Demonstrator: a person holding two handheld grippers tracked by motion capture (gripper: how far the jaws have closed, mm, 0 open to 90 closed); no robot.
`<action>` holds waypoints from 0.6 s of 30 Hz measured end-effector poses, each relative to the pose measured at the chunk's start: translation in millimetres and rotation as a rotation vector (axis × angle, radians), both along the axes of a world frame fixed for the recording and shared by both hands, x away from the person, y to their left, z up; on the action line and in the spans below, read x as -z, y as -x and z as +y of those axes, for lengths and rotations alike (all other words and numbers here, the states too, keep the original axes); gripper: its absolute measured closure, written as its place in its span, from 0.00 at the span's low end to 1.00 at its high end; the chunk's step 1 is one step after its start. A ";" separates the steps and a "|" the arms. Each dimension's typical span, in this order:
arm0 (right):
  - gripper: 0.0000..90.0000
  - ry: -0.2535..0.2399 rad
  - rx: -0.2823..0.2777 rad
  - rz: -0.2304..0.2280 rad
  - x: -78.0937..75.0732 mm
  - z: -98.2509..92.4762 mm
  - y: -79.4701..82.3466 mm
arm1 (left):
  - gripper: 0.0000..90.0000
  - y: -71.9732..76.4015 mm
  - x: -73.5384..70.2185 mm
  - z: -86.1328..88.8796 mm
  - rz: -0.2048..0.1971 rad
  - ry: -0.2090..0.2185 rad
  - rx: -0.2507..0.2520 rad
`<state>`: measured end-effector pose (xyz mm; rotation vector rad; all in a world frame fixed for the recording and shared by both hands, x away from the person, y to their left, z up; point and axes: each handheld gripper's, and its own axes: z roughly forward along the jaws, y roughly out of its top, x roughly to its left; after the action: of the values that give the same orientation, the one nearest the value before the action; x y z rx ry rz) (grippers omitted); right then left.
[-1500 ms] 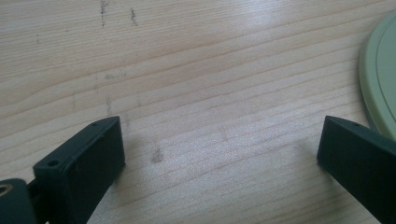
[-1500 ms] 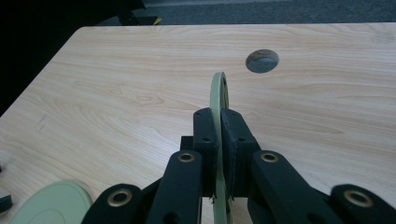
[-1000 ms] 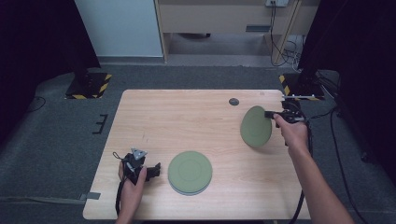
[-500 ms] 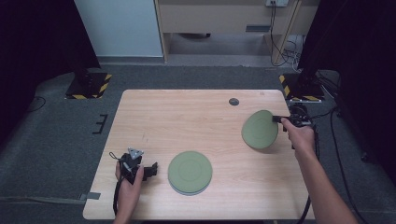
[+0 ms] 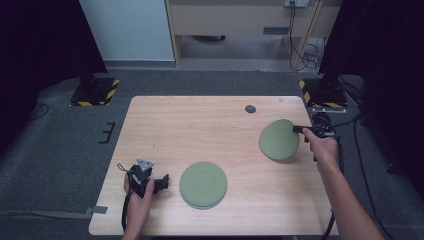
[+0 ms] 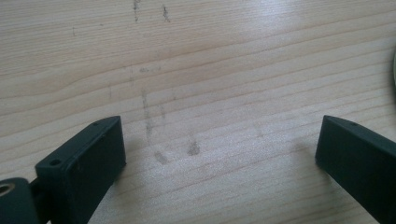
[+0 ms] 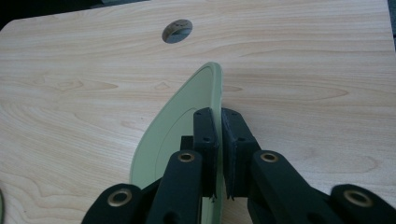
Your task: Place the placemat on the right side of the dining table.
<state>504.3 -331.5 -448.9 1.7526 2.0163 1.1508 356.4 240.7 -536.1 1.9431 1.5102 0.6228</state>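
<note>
You work at a light wood-grain bench (image 5: pixel 210 130) standing on dark grey carpet. A round cable port (image 5: pixel 250 108) sits in the bench top near its far edge, at about 1 o'clock from the centre. Beyond the far edge there is a pale wall panel and a wooden unit with cables hanging down. Black-and-yellow striped blocks stand on the floor at the bench's 10 o'clock and 2 o'clock corners.

Your right gripper (image 5: pixel 298 129) is at the 3 o'clock side of the bench. Its jaws are clamped narrow on the rim of a green plate (image 5: pixel 279 139). In the right gripper view, the plate (image 7: pixel 182 135) stands on edge, with its rim sandwiched between the two jaws and its face extending toward 10 o'clock. The cable port (image 7: pixel 177 31) lies beyond it at 12 o'clock.

A second green plate (image 5: pixel 203 184) lies flat at 6 o'clock from the bench centre, resting on another of the same kind.

Your left gripper (image 5: pixel 164 182) rests at 7 o'clock, just beside the flat plate. Its jaws stand wide apart, with bare bench (image 6: pixel 210 93) between them. The jaws point toward the flat plate at 3 o'clock.
</note>
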 end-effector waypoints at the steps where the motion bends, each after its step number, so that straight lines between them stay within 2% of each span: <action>1: 0.95 -0.001 0.002 0.002 1.4 -0.8 -0.6 | 0.01 0.0 0.0 0.0 0.000 0.000 0.000; 18: 0.94 0.007 0.042 0.041 31.7 -16.2 -6.9 | 0.01 0.2 0.1 -0.2 0.000 -0.001 -0.002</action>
<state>511.2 -347.7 -480.6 1.8201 1.9941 1.1022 356.2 240.6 -536.2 1.9419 1.5124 0.6245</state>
